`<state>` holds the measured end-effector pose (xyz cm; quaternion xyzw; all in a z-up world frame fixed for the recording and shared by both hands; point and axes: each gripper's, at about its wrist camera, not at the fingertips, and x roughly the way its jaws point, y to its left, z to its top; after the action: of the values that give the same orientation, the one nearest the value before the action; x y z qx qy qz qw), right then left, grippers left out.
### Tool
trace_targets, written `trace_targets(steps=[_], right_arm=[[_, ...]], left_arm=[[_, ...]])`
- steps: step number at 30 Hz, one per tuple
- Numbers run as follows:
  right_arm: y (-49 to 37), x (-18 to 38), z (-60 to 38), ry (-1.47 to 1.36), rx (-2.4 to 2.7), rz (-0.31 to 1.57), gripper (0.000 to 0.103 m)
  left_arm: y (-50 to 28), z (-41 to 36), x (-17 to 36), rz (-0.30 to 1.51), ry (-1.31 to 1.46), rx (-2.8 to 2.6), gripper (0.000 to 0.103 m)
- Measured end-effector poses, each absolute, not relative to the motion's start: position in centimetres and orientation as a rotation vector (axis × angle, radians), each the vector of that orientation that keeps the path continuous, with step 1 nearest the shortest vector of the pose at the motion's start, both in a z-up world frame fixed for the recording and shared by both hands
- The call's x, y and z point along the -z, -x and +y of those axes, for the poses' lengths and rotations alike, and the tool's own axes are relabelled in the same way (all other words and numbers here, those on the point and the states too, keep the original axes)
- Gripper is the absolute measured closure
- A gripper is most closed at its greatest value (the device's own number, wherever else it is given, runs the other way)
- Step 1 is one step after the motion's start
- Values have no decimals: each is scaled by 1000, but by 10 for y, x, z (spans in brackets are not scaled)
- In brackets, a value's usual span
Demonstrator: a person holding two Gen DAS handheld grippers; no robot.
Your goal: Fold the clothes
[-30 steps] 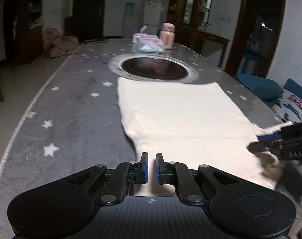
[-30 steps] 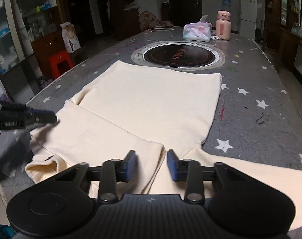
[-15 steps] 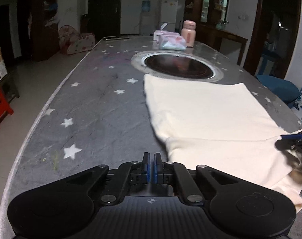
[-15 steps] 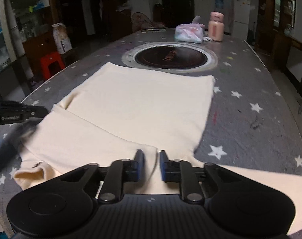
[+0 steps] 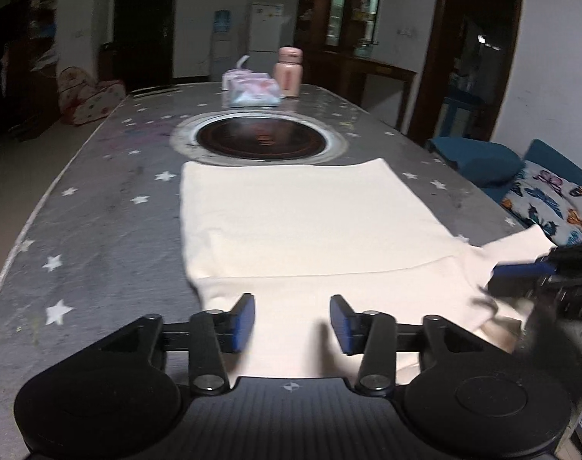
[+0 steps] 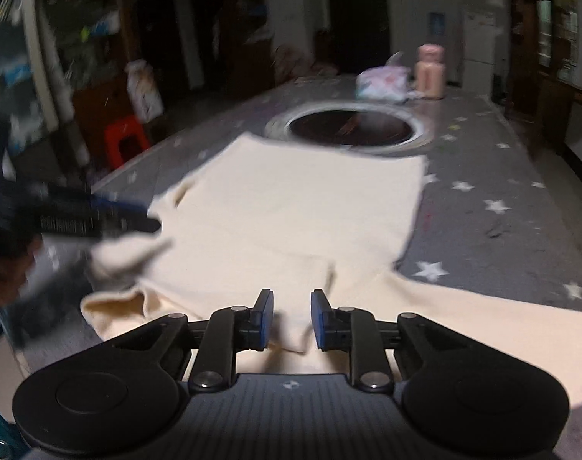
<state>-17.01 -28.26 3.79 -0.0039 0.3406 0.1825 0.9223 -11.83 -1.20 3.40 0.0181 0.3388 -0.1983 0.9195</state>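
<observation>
A cream garment [image 5: 298,230] lies flat on the grey star-patterned table [image 5: 99,230], its far edge by the round hob. My left gripper [image 5: 292,324] is open, its jaws wide apart over the near left part of the cloth, holding nothing. My right gripper [image 6: 291,320] is open over the near edge of the same garment [image 6: 291,211], with a fold of cloth lying between the jaws. The right gripper's fingers [image 5: 521,270] show at the right edge of the left wrist view, by a sleeve. The left gripper's fingers [image 6: 99,222] show at the left of the right wrist view.
A round black hob [image 5: 260,140] is set into the table beyond the garment. A pink bottle [image 5: 289,73] and a tissue pack [image 5: 252,92] stand at the far end. A red stool [image 6: 124,142] is on the floor to the left, blue cushions [image 5: 478,161] to the right.
Both grippers were shut or nearly shut half a second ago and now stand open. The left gripper has moved right, over the cloth. The right wrist view is blurred by motion.
</observation>
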Motion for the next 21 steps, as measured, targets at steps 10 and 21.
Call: trace_targets(steps=[10, 21], right_arm=[[191, -26, -401, -132, 92, 708, 78], [194, -4, -473, -323, 268, 698, 70]], left_arm=[[124, -32, -37, 659, -58, 439, 17], [126, -37, -40, 655, -81, 435, 0]])
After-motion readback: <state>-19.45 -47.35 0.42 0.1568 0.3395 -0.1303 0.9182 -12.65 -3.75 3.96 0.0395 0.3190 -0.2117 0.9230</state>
